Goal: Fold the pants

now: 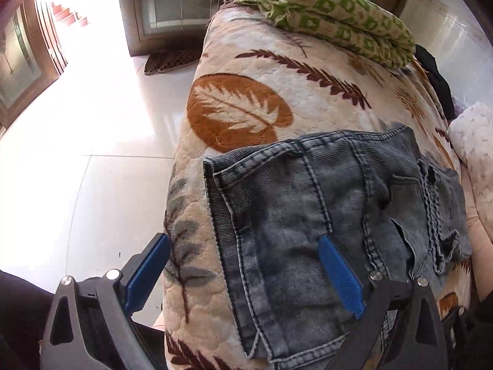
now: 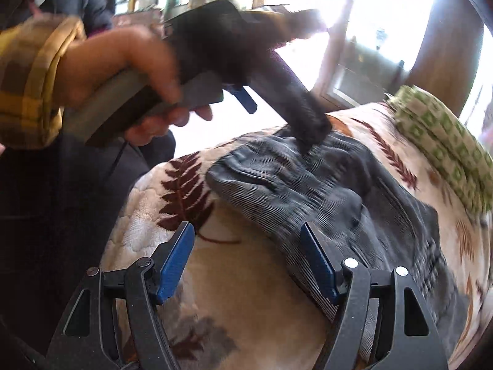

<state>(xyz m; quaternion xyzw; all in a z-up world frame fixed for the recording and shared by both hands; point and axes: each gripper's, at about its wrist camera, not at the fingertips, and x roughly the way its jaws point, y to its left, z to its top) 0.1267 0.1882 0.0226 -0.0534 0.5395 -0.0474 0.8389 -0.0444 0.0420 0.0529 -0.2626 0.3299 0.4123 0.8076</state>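
Grey washed denim pants (image 1: 323, 209) lie folded into a compact stack on a leaf-patterned blanket (image 1: 240, 114). My left gripper (image 1: 243, 240) is open; its right finger (image 1: 339, 277) rests on the denim and its left finger (image 1: 148, 271) hangs past the blanket's edge. In the right wrist view the pants (image 2: 323, 185) lie ahead. My right gripper (image 2: 246, 231) is open and empty, its right finger (image 2: 319, 262) at the pants' near edge. The left gripper (image 2: 289, 108), held by a hand (image 2: 123, 71), touches the far part of the pants.
A folded green-and-cream cloth (image 1: 332, 15) lies at the blanket's far end, also in the right wrist view (image 2: 443, 141). A white tiled floor (image 1: 77, 160) lies to the left. A pale cushion (image 1: 474, 154) and dark fabric (image 1: 437, 74) sit at the right.
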